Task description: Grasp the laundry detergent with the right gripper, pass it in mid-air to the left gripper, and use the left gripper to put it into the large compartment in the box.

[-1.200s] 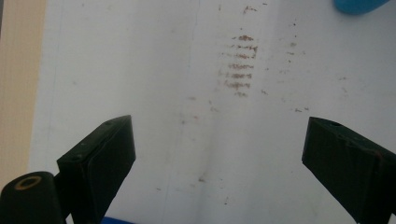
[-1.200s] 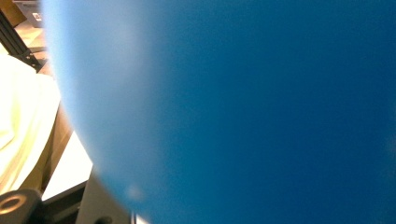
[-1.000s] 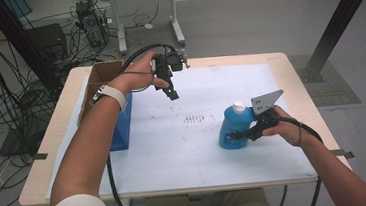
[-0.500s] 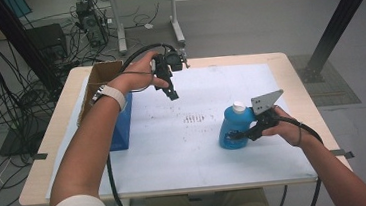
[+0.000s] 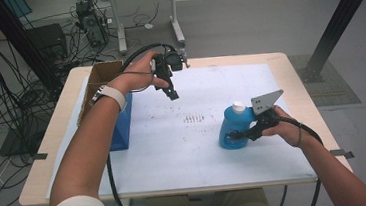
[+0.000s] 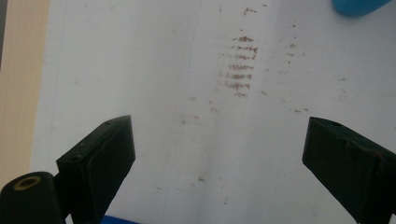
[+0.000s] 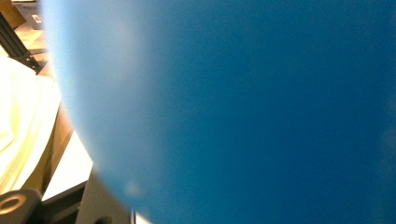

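From the high view, the blue bottle (image 5: 234, 127) with a white cap stands upright on the white sheet (image 5: 175, 149) that covers the tabletop, toward the right edge and a bit nearer the front than the back. The right gripper (image 5: 238, 136) comes at it level from the right-hand side and its jaws are clamped on the lower body of the bottle, grey plate sticking up just beside the cap. The left gripper (image 5: 171, 92) is well apart from the bottle, held up in the air over the back-left part of the sheet, pointing down, jaws wide apart with nothing in them. A blue box (image 5: 121, 123) and a cardboard box (image 5: 99, 80) sit near the left edge, below that forearm. In the left gripper view, both black jaws stand far apart over the sheet with its brownish smudges (image 6: 240, 65), and a sliver of the bottle (image 6: 359, 6) peeks in at the top right corner. In the right gripper view, the bottle (image 7: 243, 112) is right up against the lens, one big blue blur, so it's tight in the grip.
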`<state>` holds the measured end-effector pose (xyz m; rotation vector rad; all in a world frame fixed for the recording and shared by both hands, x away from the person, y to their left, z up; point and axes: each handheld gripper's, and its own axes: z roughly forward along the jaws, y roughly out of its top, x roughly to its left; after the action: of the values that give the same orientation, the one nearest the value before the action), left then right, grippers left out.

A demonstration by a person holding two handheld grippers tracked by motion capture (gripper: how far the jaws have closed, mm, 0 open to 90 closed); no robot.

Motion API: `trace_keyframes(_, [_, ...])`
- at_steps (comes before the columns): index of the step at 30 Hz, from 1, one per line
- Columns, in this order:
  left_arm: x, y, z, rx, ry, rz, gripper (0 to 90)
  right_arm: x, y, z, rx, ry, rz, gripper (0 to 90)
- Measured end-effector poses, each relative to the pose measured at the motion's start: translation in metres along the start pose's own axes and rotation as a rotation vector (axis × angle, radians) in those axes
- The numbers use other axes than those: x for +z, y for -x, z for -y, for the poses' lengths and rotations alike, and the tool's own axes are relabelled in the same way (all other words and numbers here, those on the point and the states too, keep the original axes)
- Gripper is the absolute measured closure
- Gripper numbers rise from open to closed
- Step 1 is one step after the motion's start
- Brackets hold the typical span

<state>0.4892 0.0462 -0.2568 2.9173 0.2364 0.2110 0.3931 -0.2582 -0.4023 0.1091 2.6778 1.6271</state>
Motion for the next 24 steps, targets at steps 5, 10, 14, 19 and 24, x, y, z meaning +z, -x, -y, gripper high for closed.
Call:
trace_keyframes(5, [-0.002,0.003,-0.001,0.008,0.001,0.001,9.8,0.000,0.000,0.000,0.007,0.003,0.004,43.4])
trace_keyframes(10, [-0.004,0.006,-0.003,0.005,0.011,-0.003,8.5,0.000,-0.001,0.000,0.013,0.008,0.014,43.5])
trace_keyframes(14, [-0.005,0.007,-0.002,0.011,0.003,-0.007,8.3,0.000,-0.001,-0.001,0.017,0.007,0.021,43.5])
trace_keyframes(19, [-0.008,0.010,-0.001,0.008,0.006,-0.010,8.1,0.000,-0.001,-0.002,0.022,0.013,0.022,43.5])
trace_keyframes(24, [-0.014,0.015,-0.001,0.011,0.018,-0.019,8.1,-0.003,-0.002,-0.008,0.022,0.024,0.023,43.5])
